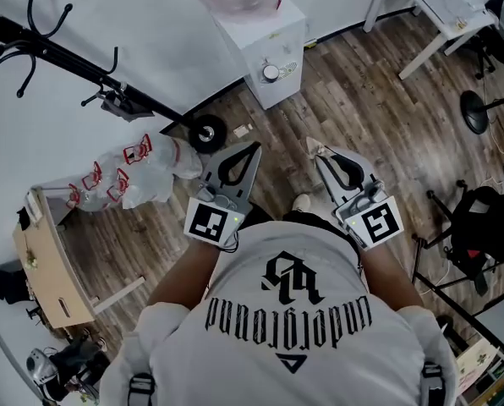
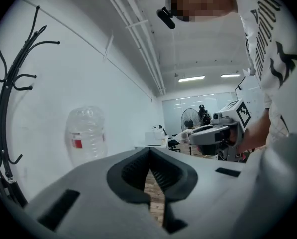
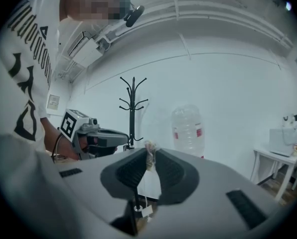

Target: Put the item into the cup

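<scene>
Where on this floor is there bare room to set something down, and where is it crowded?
Bare wooden floor lies between the water dispenser and the white table. Crowded: the plastic bags by the coat rack base, and the black stands at right.

Grey right gripper — black-and-white marker cube, white tea bag, brown wood-grain floor, black coat stand

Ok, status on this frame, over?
Left hand-held gripper shut, empty. Right hand-held gripper shut on tea bag. No cup in view. Water dispenser stands ahead.
</scene>
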`<state>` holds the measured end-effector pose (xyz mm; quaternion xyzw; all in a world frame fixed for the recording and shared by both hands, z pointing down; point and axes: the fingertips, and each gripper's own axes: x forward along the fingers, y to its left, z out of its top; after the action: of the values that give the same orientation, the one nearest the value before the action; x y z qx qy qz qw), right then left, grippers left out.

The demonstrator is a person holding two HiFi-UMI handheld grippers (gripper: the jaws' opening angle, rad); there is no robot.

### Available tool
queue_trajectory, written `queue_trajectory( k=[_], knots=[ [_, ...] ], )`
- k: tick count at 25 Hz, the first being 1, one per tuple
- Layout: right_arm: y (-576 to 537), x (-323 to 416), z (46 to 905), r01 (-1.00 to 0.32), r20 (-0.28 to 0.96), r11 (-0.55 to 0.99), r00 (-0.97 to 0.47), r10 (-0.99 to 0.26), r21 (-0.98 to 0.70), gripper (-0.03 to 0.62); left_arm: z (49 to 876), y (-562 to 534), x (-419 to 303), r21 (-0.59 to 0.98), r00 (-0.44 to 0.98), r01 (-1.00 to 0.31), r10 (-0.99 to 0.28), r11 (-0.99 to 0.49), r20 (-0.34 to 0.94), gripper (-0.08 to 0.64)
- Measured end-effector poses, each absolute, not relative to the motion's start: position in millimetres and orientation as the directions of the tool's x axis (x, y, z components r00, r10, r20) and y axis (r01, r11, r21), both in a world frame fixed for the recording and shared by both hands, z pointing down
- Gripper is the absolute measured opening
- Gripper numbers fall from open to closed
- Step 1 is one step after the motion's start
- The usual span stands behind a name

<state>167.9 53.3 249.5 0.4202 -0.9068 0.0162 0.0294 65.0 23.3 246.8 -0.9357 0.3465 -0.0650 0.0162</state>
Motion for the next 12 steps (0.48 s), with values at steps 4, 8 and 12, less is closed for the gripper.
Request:
queue_trajectory(
  k=[4,8,12],
  knots=[
    [28.9,182.0,255.2,-0.76,0.062,0.65,-0.65,-0.757,-0.023,0.06,248.6,3.7,72.5,-0.078,0.725,-0.676,-0.681,-0.733,0.106,0.007],
    [-0.6,188.4,263.3,-0.754,0.076,0.656,-0.656,-0.751,-0.027,0.06,255.2,-21.2,73.5,-0.058,0.712,-0.691,-0.693,-0.72,0.112,0.006],
    [-37.2,190.3,276.5,-0.763,0.099,0.643,-0.646,-0.757,-0.061,0.06,265.5,-55.1,72.3,-0.04,0.712,-0.694,-0.693,-0.719,0.117,0.006]
  ],
)
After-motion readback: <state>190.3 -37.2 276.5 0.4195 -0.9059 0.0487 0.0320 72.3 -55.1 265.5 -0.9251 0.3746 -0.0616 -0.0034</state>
